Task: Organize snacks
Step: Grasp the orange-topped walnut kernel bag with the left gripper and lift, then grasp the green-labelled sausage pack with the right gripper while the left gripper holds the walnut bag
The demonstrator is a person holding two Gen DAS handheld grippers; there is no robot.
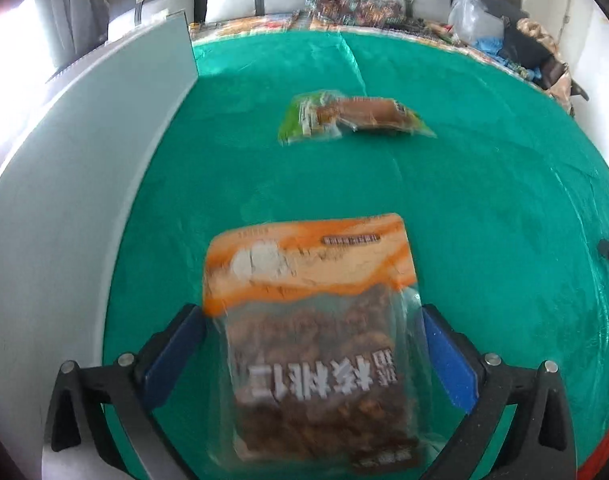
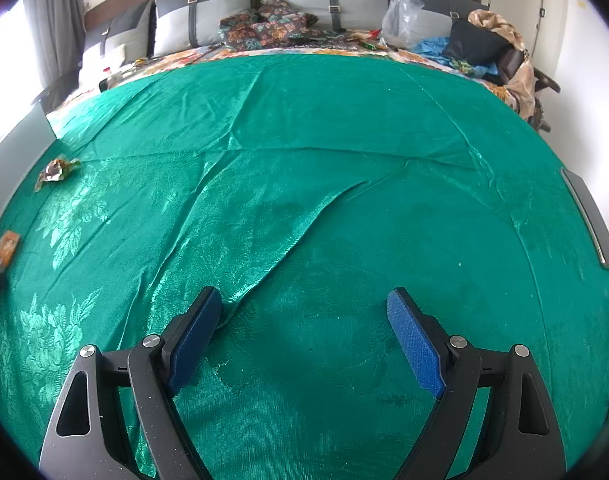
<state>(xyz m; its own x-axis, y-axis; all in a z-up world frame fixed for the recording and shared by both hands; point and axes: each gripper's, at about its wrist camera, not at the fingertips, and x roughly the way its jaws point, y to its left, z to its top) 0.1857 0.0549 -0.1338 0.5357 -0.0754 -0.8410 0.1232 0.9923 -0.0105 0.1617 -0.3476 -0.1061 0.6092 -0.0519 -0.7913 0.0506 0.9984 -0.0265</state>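
Between open left gripper (image 1: pixel 312 316) pads | walnut bag (image 1: pixel 316 320) (blurred) | grey bin (image 1: pixel 84 152) alongside

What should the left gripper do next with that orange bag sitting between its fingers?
Probably close on it. The left gripper stands wide open around the orange walnut bag, pads apparently clear of its sides, so nothing grips it yet.

black gripper (image 2: pixel 304 308) frames — blue pads (image 2: pixel 414 344)
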